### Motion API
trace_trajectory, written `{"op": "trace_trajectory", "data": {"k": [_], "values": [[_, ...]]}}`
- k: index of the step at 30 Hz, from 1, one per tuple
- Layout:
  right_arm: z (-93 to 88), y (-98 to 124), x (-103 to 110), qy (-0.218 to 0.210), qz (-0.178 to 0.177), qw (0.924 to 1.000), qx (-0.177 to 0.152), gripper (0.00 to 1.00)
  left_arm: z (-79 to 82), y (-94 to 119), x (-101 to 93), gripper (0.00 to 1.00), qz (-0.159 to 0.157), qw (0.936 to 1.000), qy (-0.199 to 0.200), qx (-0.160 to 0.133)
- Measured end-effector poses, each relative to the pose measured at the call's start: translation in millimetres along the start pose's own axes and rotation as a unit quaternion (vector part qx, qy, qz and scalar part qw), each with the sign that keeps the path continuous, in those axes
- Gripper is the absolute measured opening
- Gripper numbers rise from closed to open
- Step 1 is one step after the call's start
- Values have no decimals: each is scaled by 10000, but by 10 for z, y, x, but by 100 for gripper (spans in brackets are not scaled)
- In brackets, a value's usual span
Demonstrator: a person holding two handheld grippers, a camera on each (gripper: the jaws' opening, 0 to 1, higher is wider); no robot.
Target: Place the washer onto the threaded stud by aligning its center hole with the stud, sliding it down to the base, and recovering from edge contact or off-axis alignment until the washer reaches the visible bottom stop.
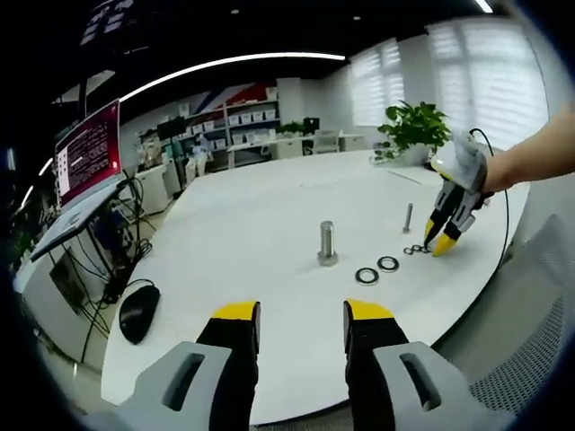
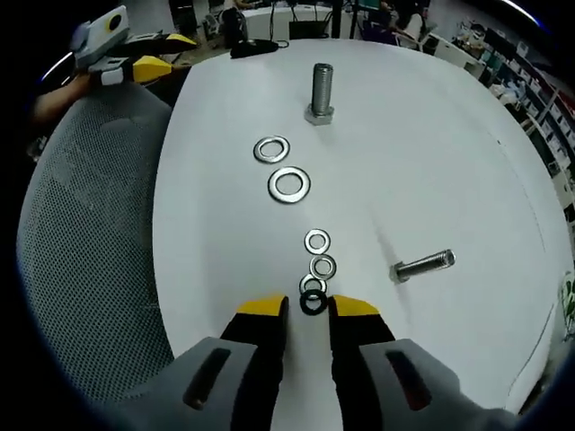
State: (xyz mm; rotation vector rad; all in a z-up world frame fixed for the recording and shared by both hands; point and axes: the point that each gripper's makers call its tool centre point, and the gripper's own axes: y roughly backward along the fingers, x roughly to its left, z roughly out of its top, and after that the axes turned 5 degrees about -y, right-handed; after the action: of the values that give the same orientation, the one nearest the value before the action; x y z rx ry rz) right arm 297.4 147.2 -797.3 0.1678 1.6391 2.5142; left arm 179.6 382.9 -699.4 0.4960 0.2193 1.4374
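The pick-up is in hand: the right tongs [image 2: 307, 308], part-open, straddle a dark washer [image 2: 313, 303] on the table [image 2: 431, 144], not visibly gripping it, so they need to close, then carry it to the upright stud [image 2: 322, 90], while the left tongs [image 1: 301, 314] hang open, holding nothing.

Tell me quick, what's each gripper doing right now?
Left gripper: open, holding nothing, above the table's near edge.
Right gripper: open, jaws either side of a small dark washer on the table, not yet shut on it.

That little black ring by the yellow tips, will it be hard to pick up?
Probably fiddly. The small flat black washer lies flush on the smooth white table, so the right tool may slide it rather than lift it. It looks thin, stiff and light. Set on edge, it could roll.
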Motion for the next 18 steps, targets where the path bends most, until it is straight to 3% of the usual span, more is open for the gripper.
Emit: {"op": "trace_trajectory", "data": {"k": [18], "values": [[-31, 21, 37, 59, -129, 9997, -194, 15, -27, -7, 21, 34, 40, 9999, -70, 70]]}}
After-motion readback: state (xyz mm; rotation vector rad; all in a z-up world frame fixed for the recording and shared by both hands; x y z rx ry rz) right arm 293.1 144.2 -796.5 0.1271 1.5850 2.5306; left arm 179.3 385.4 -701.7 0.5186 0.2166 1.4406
